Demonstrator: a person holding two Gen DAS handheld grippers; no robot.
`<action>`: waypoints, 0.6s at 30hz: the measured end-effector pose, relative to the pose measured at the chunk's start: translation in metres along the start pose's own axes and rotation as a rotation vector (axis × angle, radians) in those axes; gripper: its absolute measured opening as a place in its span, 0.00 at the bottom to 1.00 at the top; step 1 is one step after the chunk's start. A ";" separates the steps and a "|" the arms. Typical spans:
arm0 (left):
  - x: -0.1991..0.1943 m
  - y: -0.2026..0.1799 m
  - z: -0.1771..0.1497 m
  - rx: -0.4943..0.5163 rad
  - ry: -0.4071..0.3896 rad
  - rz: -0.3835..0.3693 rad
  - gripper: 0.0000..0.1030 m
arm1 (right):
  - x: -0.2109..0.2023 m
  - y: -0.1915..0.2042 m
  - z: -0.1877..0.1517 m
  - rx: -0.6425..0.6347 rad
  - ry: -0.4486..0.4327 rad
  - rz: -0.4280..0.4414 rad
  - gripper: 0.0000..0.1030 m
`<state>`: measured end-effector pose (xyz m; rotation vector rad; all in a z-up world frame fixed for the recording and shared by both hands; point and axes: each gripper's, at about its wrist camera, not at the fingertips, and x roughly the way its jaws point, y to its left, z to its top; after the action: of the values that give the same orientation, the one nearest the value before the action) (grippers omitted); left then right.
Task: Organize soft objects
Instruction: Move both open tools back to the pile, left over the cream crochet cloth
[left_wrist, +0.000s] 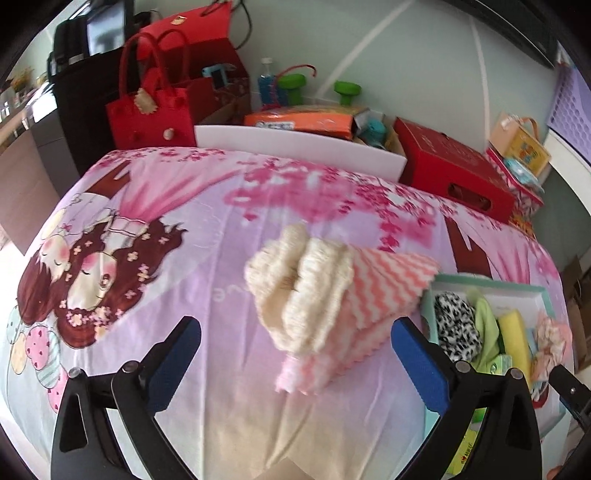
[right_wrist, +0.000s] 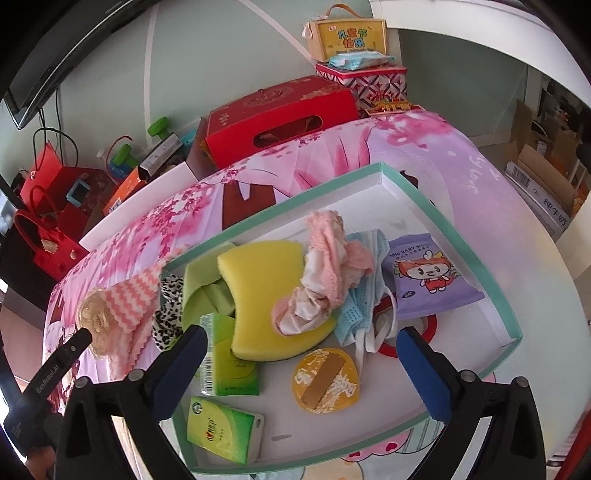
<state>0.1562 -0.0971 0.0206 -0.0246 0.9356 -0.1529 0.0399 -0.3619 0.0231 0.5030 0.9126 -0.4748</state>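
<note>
I'm in a home, a lived-in room: cartoon-print cloth (left_wrist: 155, 221) over my worktop, red gift bags (left_wrist: 151, 118) and green dumbbells (left_wrist: 347, 92) along the far wall.

Cream knit bundle (left_wrist: 299, 284) on pink zigzag cloth (left_wrist: 384, 295), beside teal-rimmed tray (right_wrist: 491, 258).

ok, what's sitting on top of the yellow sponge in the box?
A crumpled pink-and-white cloth lies on the yellow sponge, covering its right side. The sponge itself overlaps green foam pieces and a green tissue pack; what else is under it is hidden.
</note>
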 end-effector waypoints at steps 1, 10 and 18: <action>-0.002 0.005 0.002 -0.011 -0.009 0.007 0.99 | -0.001 0.003 0.000 -0.002 -0.007 0.005 1.00; -0.010 0.048 0.014 -0.120 -0.046 0.030 0.99 | -0.014 0.056 -0.002 -0.059 -0.068 0.085 1.00; -0.013 0.077 0.018 -0.177 -0.083 0.053 0.99 | -0.003 0.112 -0.012 -0.153 -0.058 0.183 1.00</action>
<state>0.1725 -0.0199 0.0356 -0.1687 0.8636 -0.0196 0.0963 -0.2657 0.0423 0.4261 0.8314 -0.2503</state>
